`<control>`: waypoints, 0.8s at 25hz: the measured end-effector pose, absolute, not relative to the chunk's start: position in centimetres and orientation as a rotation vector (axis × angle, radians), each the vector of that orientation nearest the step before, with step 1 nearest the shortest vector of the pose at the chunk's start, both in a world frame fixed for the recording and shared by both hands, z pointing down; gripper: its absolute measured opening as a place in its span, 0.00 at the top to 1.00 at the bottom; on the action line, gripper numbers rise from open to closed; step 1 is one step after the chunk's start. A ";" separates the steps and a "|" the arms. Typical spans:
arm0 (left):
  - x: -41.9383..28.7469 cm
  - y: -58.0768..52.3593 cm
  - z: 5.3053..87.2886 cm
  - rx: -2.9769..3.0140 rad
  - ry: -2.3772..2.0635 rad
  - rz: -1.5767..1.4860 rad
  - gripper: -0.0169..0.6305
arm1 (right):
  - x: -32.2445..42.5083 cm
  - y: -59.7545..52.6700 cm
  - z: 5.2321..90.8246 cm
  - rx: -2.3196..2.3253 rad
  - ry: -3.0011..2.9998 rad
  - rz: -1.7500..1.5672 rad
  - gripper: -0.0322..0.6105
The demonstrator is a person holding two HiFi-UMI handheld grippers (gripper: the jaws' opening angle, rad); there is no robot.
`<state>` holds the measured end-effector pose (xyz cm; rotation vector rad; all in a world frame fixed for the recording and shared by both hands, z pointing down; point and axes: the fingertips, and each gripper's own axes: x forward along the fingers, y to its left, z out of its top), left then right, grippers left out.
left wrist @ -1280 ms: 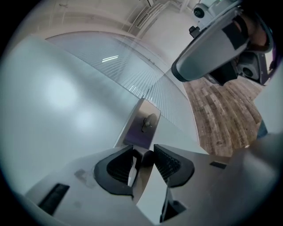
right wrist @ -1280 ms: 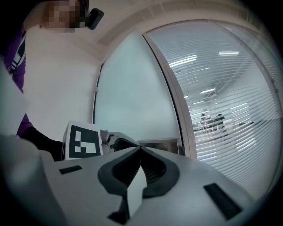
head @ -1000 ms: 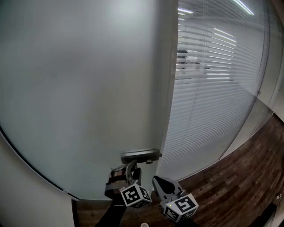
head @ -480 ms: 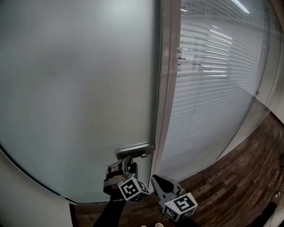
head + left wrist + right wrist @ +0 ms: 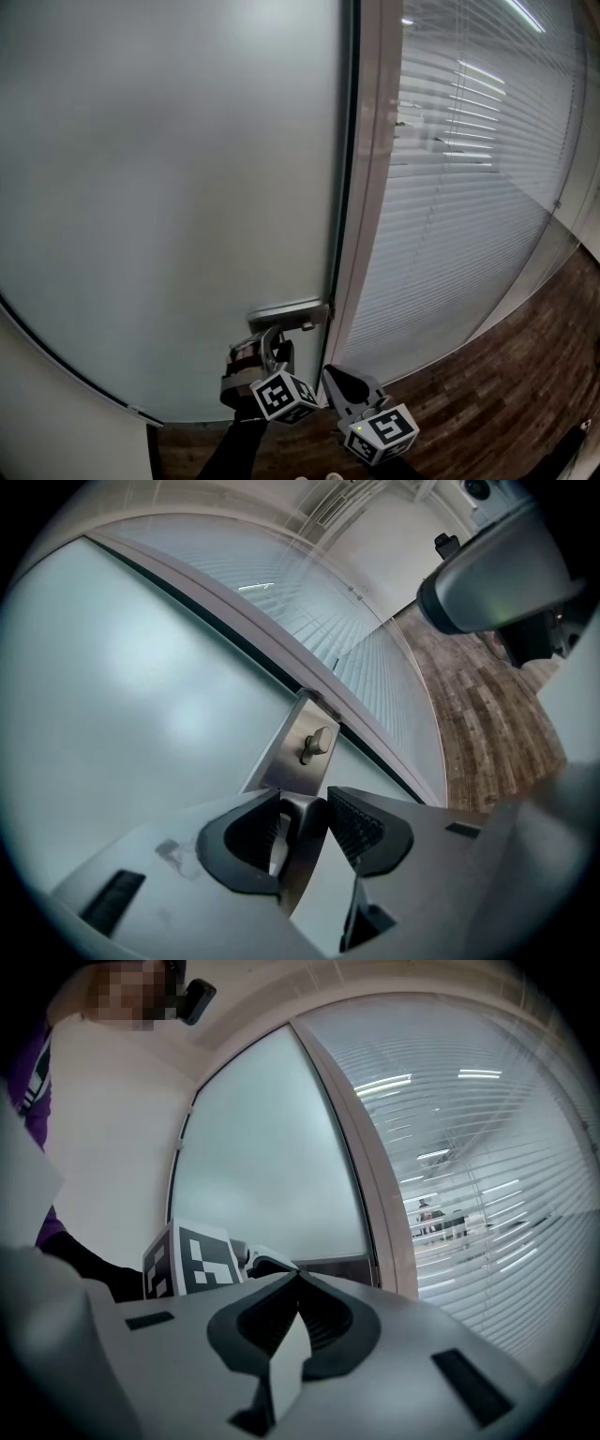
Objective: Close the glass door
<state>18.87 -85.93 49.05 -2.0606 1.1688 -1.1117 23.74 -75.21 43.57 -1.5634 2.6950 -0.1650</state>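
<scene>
The frosted glass door [image 5: 178, 187] stands with its edge close against the pale door frame [image 5: 375, 187]. Its metal handle [image 5: 286, 313] sticks out low on the door. My left gripper [image 5: 272, 343] reaches up to it. In the left gripper view the handle lever [image 5: 298, 829] fills the gap between both pads, below the lock plate [image 5: 314, 745]. The left gripper's jaws have just been opening slightly, and the lever is still between them. My right gripper [image 5: 334, 379] hangs beside the left one, shut and empty; its tips [image 5: 298, 1279] meet.
Right of the frame runs a glass partition with white slatted blinds [image 5: 469, 197]. Dark wooden floor [image 5: 525, 375] lies at the lower right. A white wall [image 5: 56, 431] borders the door at the lower left. A person's purple sleeve [image 5: 37, 1082] shows in the right gripper view.
The door has swung towards the frame and the gap at its edge has narrowed to a thin dark line. My left gripper stayed on the handle; the right one kept beside it.
</scene>
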 end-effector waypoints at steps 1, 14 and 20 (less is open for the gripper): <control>18.9 -86.1 49.1 -2.064 1.173 -1.116 0.76 | 23.8 -75.4 43.6 -1.562 2.696 -0.165 0.96; 18.7 -86.5 49.0 -2.089 1.219 -1.156 0.73 | 24.5 -75.8 43.0 -1.542 2.697 -0.145 0.96; 18.8 -85.8 48.8 -2.046 1.180 -1.111 0.73 | 24.9 -75.3 43.3 -1.545 2.701 -0.156 0.96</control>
